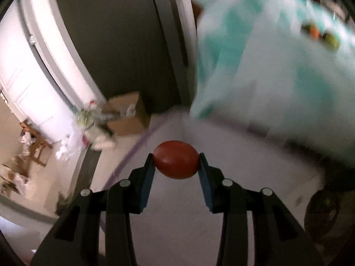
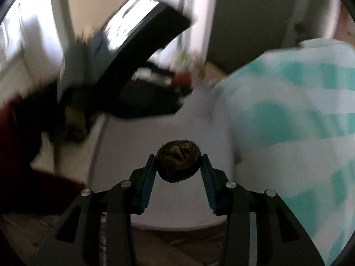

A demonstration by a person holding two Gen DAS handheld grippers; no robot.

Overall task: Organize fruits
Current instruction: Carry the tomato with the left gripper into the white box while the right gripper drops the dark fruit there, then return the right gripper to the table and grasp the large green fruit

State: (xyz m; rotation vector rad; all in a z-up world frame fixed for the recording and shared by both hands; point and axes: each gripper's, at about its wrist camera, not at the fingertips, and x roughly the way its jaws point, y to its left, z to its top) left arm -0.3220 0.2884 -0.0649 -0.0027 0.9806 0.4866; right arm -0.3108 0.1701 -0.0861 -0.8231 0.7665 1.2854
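Red and smooth, the tomato (image 1: 176, 160) sits pinched in our left gripper (image 1: 176, 163) above the pale floor (image 1: 233, 155). Our right gripper (image 2: 178, 163) clamps a dark wrinkled fruit (image 2: 178, 160), beside the blurred teal-striped cloth (image 2: 299, 110).

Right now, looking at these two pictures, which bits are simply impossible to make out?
- Left wrist view: the small fruits on the teal-and-white cloth are far off and smeared by motion blur, so their kind is unclear.
- Left wrist view: a dark round thing at the lower right is dim and cut off by the lens edge.
- Right wrist view: the dark round object in the right gripper is too shadowed to name.
- Right wrist view: the left gripper is blurred.
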